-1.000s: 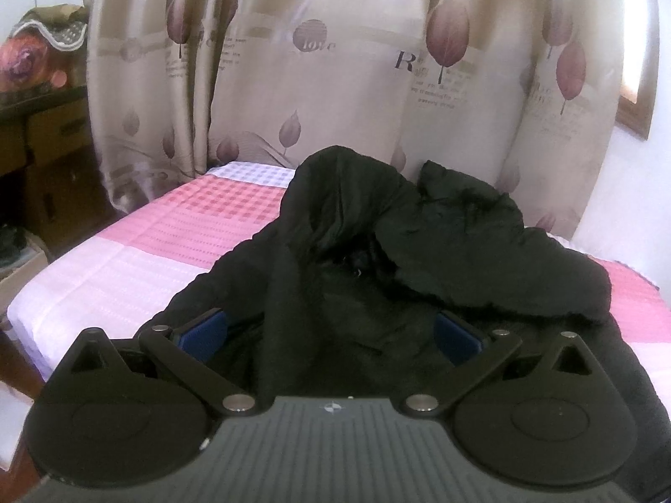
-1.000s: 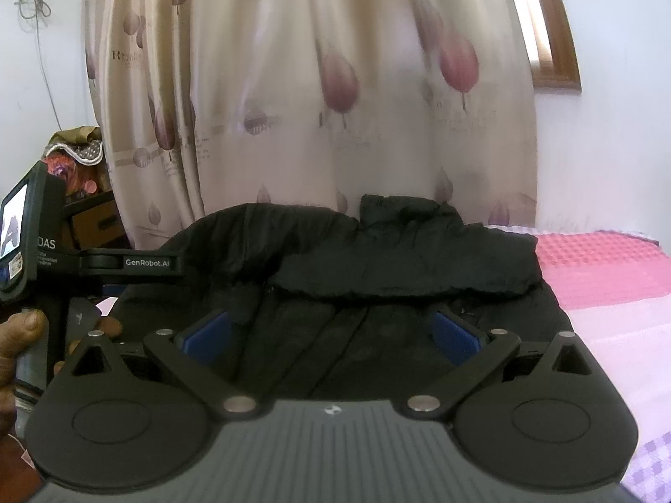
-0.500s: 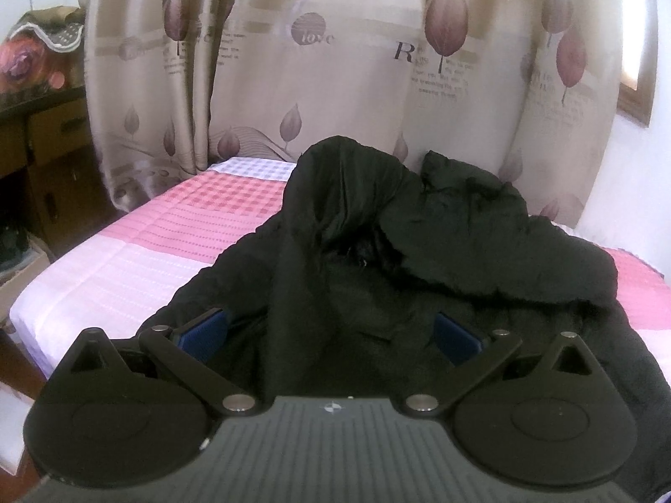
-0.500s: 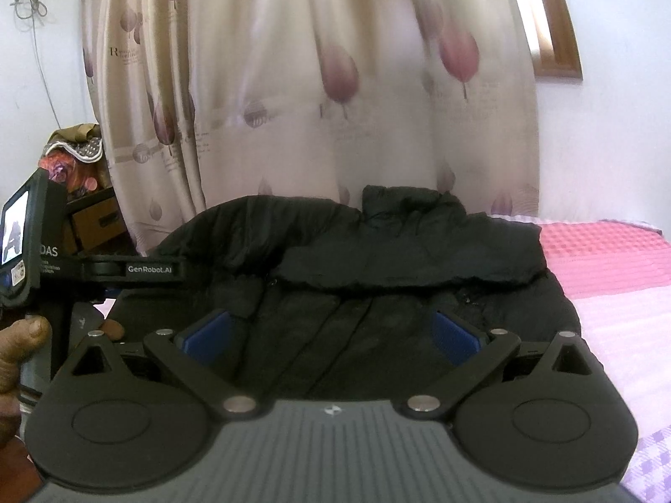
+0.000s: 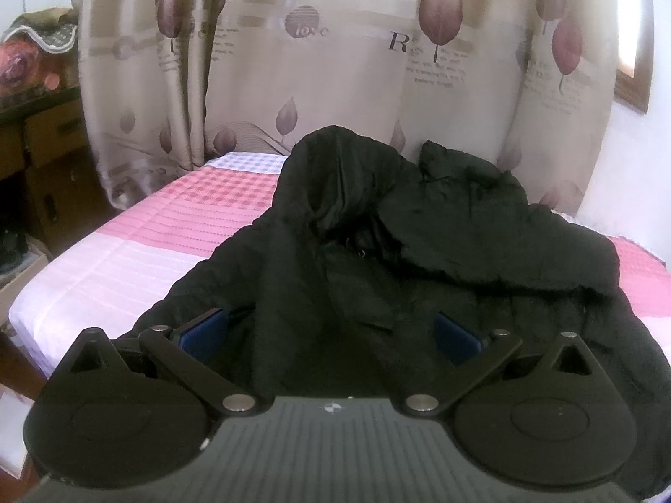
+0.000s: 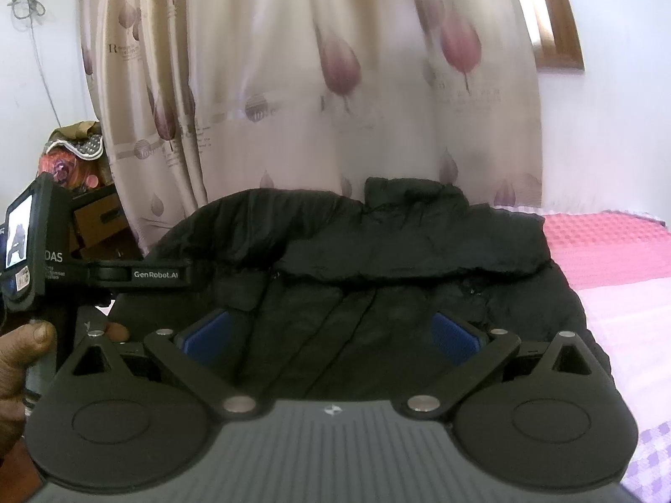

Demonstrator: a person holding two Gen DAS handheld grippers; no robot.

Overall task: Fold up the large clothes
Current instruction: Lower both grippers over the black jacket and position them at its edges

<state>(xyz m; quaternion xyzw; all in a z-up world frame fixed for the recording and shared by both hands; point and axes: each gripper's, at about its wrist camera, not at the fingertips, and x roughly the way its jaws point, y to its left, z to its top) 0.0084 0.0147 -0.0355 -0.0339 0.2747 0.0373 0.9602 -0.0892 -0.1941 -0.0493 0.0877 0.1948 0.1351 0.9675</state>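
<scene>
Black padded jacket (image 5: 419, 260) on bed (image 5: 138, 260): judged soft, bulky, light; best gripped at hem. Left claw (image 5: 331, 333) and right claw (image 6: 331, 335) are held apart, empty.

Your right gripper (image 6: 331, 335) has blue pads (image 6: 455, 341) on black linkage arms, silver pivot screws and a ribbed grey body; the left gripper (image 6: 138, 274) reads "GenRobot.AI"

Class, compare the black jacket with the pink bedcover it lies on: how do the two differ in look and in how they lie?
The black jacket is plain and dark; the pink bedcover is pale, checked and striped. The jacket is rumpled, its upper part bunched and folded over; the bedcover lies flat and smooth. The jacket rests on top, the bedcover beneath it. Both are fabric.
</scene>
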